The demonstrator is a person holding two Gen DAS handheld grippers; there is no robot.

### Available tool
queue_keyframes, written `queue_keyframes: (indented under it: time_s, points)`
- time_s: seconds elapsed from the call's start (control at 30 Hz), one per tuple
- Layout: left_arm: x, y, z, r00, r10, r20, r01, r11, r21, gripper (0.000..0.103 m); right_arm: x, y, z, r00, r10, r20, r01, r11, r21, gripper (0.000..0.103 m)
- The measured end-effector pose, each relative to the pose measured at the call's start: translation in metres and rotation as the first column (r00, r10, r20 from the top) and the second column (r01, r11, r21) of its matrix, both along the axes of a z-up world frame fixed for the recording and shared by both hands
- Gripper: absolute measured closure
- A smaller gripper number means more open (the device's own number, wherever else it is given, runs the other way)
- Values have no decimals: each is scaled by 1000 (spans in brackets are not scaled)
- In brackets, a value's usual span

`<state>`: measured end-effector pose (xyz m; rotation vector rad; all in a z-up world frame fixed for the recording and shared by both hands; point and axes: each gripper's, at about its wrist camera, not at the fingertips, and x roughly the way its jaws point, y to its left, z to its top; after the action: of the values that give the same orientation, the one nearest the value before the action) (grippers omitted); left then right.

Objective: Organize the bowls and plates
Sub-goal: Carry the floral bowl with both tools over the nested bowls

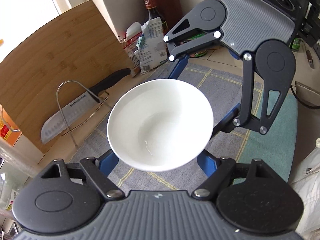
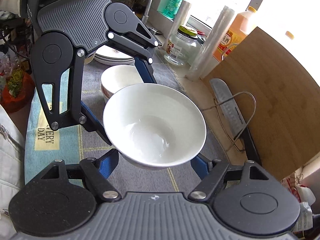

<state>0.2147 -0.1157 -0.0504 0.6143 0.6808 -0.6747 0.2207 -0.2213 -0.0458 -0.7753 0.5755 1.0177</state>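
Left wrist: both grippers' fingers (image 1: pixel 105 165) clamp bowl (image 1: pixel 160 124) rim, above mat (image 1: pixel 266 140).

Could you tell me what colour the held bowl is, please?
Plain white bowl, clearest in the right wrist view.

The left gripper (image 1: pixel 160 160) and right gripper (image 2: pixel 156 161) face each other from opposite sides, both angled steeply downward. Each has its blue fingers (image 1: pixel 108 163) spread wide and pressed against the outside of one bowl (image 1: pixel 160 125), which they carry together, raised clear of the counter.
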Motion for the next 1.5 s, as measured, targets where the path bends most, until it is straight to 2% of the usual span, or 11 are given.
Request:
queue_keyframes:
  time_s: [0.6,0.83,1.23,1.5]
  points:
    - [-11,94,8,994,108,25,-108,994,-14,19,7,99,10,994,105,25,-105,994,-14,20]
    - [-12,117,1,990,143,0,-143,990,-13,19,17,126,1,991,134,-17,-135,991,-18,20]
    - [0,132,-10,987,146,-65,-148,989,-25,19,29,143,-13,989,129,-76,-131,991,-30,20]
    - [9,133,-15,985,120,-121,-125,992,-34,19,36,142,-18,983,107,-148,-113,993,-27,20]
